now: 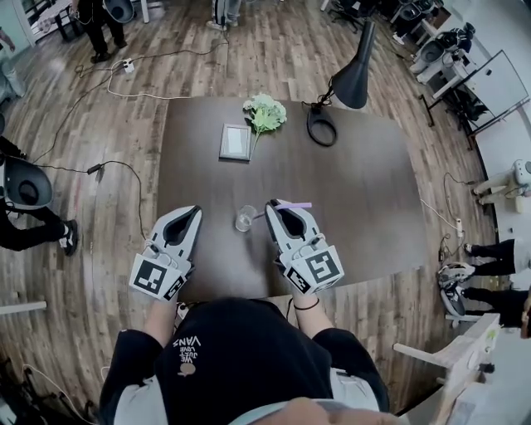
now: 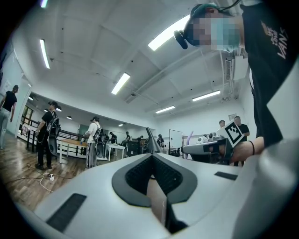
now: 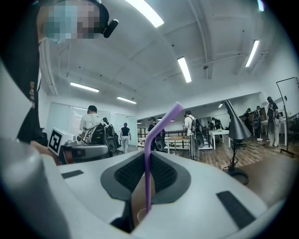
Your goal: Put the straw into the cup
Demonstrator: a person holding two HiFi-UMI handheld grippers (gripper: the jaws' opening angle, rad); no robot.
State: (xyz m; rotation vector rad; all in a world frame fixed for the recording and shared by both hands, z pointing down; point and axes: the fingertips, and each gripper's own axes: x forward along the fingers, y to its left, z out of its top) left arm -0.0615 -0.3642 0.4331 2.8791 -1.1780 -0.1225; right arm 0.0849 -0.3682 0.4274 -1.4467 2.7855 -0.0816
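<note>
A clear glass cup stands on the dark table, between my two grippers. My right gripper is just right of the cup and shut on a purple bendy straw. In the right gripper view the straw rises upright between the jaws of the right gripper and bends right at its top. My left gripper is left of the cup, a short way off. The left gripper view shows this gripper with its jaws together and nothing between them. That view also shows the right gripper and the straw.
A black desk lamp with a ring base, a bunch of white flowers and a small framed picture stand at the table's far side. People and chairs stand on the wood floor around the table.
</note>
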